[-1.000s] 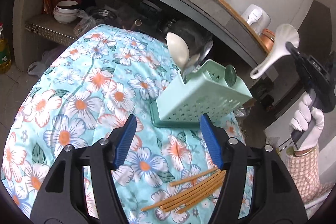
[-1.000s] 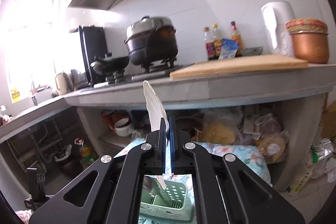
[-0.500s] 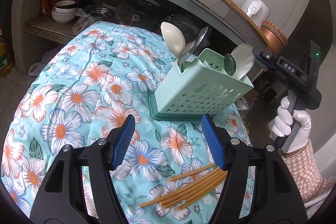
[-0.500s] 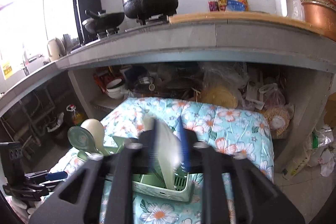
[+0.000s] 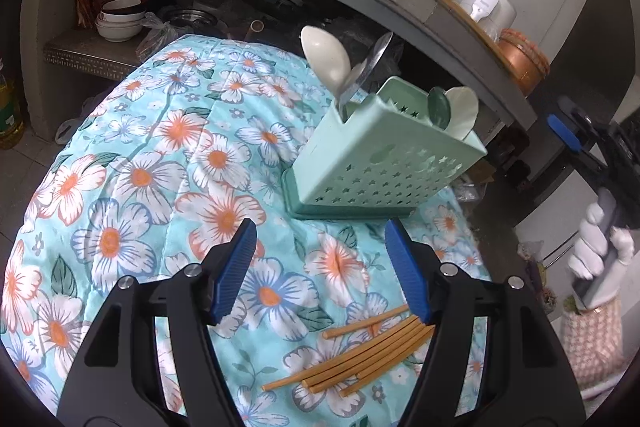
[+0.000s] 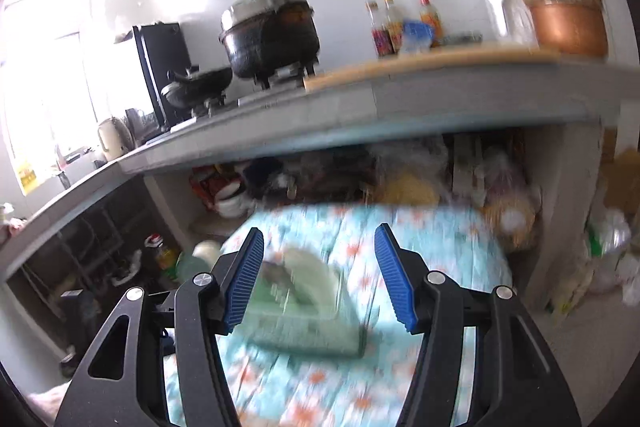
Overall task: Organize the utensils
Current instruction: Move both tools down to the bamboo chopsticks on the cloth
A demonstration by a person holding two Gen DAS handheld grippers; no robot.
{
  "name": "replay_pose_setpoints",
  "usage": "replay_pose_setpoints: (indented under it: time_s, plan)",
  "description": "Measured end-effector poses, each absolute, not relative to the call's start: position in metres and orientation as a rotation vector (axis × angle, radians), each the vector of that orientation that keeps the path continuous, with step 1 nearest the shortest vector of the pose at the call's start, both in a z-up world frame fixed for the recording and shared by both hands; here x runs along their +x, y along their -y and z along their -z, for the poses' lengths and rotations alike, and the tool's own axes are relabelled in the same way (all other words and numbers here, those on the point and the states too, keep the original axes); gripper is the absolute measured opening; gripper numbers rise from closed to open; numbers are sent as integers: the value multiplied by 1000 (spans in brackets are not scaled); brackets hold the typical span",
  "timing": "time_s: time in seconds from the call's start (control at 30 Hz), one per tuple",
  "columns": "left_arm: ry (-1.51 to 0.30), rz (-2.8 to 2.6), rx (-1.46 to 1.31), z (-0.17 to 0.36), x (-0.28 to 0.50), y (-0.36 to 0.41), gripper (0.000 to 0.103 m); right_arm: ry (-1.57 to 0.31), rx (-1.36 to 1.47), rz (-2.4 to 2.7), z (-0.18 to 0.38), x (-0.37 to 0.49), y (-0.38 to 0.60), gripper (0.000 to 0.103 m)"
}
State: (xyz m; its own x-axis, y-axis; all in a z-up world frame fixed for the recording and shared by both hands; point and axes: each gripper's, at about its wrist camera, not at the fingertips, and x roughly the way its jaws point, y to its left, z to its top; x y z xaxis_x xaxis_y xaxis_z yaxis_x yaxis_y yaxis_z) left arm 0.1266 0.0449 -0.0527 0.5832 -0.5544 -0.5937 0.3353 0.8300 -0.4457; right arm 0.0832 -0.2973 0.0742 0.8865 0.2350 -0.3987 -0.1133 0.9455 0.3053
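1. Utensils sit mostly in the caddy (image 5: 384,155), a mint-green perforated holder standing on the floral cloth (image 5: 132,163) in the left wrist view.
2. At the caddy's left end a white spoon (image 5: 324,53) and a metal spoon (image 5: 368,67) stand up, leaning on each other.
3. At its right end a green spoon (image 5: 438,105) and a white ladle (image 5: 464,113) poke above the rim, side by side.
4. Nearer the camera, the left gripper (image 5: 320,271) hovers over the cloth with its jaws wide and nothing between them.
5. Chopsticks (image 5: 360,355) lie loose in a bundle on the cloth, just under the left gripper's right finger, well apart from the caddy.
6. Far right, a gloved hand (image 5: 600,247) holds the right gripper (image 5: 568,135) off the cloth's edge.
7. In the blurred right wrist view, the right gripper's jaws are opening and grip nothing; the caddy lies beyond them.
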Motion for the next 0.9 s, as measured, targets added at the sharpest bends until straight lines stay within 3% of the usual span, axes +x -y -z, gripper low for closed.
replay_pose_setpoints:
  time_s: [0.23, 0.43, 0.57, 0.9]
  plan:
    - [-855, 512, -219, 71, 132, -35, 63, -840, 478, -215, 22, 47, 295, 57]
    - [-883, 518, -203, 79, 135, -32, 63, -1020, 817, -269, 103, 21, 283, 57]
    - [-894, 526, -197, 81, 135, -31, 63, -1053, 964, -237, 137, 22, 282, 56]
    - [-906, 527, -191, 81, 133, -30, 63, -977, 1133, -190, 161, 30, 302, 32]
